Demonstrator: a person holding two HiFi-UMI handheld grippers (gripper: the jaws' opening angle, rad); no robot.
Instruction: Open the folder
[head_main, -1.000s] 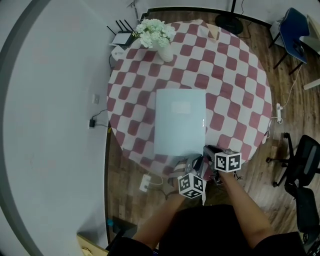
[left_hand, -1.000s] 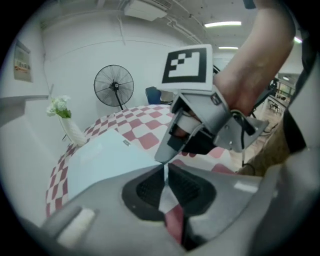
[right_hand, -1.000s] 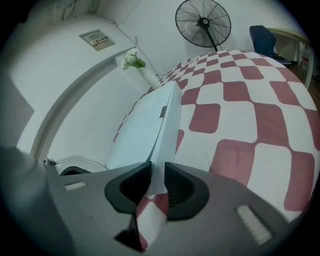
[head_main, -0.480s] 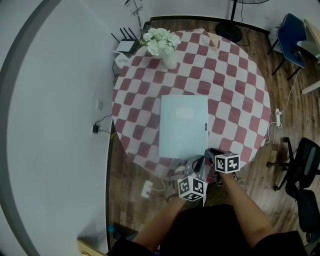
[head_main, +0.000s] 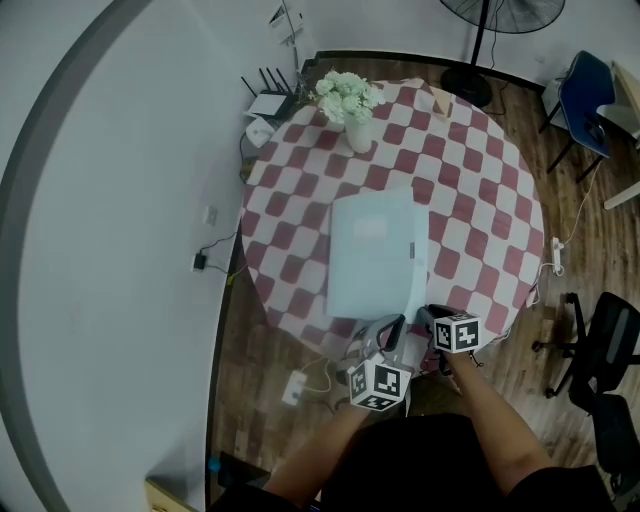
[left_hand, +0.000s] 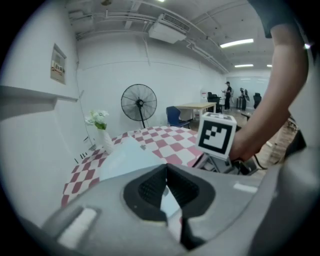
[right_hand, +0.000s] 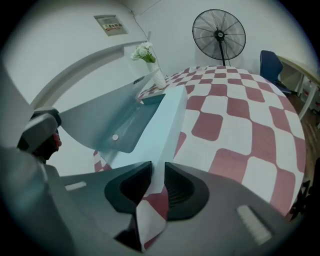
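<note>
While the pale-blue folder lies mid-frame on the checkered bench, left gripper has fingers closed on its front cover, tilted up; right gripper fingers clamp the lower leaf's near edge.

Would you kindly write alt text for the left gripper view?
The left gripper is shut on the folder's pale cover, raised off the checked table. A marker cube and an arm sit right; vase and fan behind.
</note>
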